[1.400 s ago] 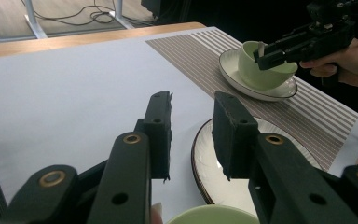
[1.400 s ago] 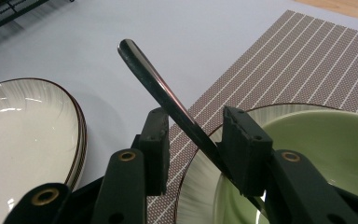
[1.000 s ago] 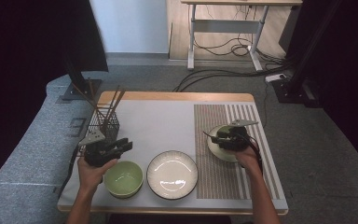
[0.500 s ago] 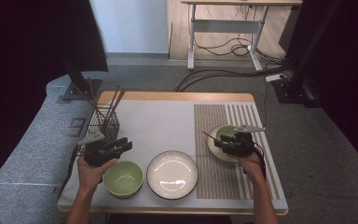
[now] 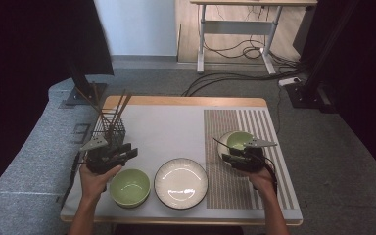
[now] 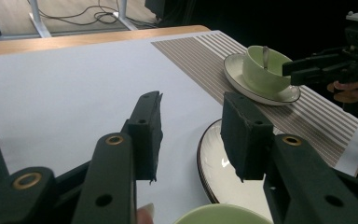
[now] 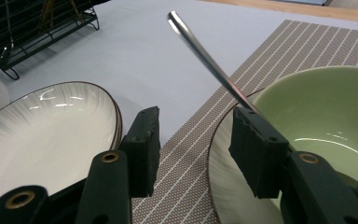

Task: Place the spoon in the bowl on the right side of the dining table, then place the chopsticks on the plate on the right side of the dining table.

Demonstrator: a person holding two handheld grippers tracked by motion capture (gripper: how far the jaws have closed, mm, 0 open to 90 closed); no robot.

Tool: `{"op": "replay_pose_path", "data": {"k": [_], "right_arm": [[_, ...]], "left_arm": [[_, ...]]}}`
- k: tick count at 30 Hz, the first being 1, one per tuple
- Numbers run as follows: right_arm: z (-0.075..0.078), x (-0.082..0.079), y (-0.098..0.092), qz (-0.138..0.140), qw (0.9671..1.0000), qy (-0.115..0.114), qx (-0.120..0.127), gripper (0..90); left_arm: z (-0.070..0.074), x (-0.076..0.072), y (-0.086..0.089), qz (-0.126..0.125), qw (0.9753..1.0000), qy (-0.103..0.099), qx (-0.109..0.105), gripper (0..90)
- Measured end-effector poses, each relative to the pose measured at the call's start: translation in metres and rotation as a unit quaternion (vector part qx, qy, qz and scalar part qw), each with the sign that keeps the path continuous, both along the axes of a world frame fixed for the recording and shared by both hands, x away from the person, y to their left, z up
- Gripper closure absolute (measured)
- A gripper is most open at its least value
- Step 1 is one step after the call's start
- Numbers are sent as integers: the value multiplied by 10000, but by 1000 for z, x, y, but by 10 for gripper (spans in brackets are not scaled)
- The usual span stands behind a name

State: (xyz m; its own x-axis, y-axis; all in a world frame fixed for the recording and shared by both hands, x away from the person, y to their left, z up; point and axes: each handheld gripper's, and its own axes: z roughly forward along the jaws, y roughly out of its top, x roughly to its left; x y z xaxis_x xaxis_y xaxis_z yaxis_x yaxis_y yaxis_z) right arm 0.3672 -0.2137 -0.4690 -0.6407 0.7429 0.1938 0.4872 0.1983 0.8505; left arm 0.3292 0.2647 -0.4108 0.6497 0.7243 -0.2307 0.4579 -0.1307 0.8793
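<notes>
The right tool (image 7: 196,149) has drawn back from the green cup (image 7: 326,126), gaping wide, empty.

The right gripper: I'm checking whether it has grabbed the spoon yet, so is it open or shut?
Open. In its own view the right gripper has its jaws apart, with the spoon handle beside the right jaw, not clamped.

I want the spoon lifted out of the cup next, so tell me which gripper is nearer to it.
Right. The right gripper sits open at the saucer's edge, with the spoon handle rising just past one jaw. The left gripper is across the table, beside the green bowl.
</notes>
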Motion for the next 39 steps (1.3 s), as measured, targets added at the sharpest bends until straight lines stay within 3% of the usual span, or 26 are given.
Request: {"op": "replay_pose_path", "data": {"k": [22,39], "right_arm": [[-5,-10,31,304,9994,-154,-74,520],[-6,-8,44,445,9988,-158,-139,520]], "left_arm": [[-3,2,4,51,9999,-4,127,534],[4,0,20,277,9996,-94,38,535]]}}
